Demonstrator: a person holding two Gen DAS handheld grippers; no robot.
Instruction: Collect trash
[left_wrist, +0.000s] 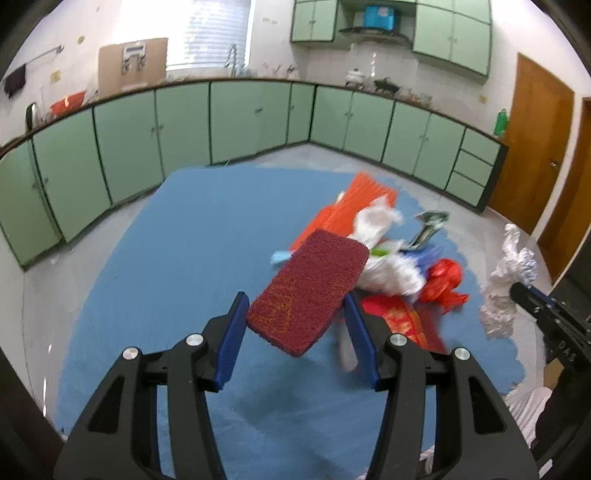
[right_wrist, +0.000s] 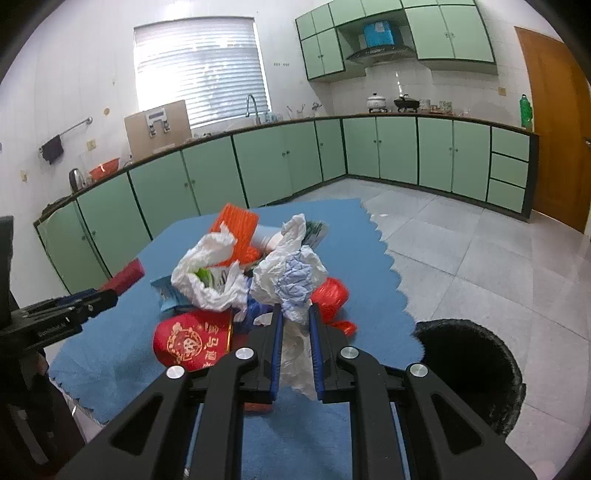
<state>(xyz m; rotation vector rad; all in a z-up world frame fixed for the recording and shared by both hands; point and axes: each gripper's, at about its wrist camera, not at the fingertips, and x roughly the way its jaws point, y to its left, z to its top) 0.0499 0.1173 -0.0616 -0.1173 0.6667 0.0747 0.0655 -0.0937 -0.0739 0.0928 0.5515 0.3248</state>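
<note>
Overhead, a red scouring pad (left_wrist: 308, 291) is clamped in the left gripper (left_wrist: 295, 314); crumpled white plastic (right_wrist: 291, 280) is pinched by the right gripper (right_wrist: 295, 314).

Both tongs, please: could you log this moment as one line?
left tongs: shut on red scrub pad | right tongs: shut on white plastic bag | black bin: right of blue mat

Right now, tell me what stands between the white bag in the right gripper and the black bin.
Nothing visible. The right gripper holds the white bag above the blue mat; the black bin sits open on the floor beside it.
</note>
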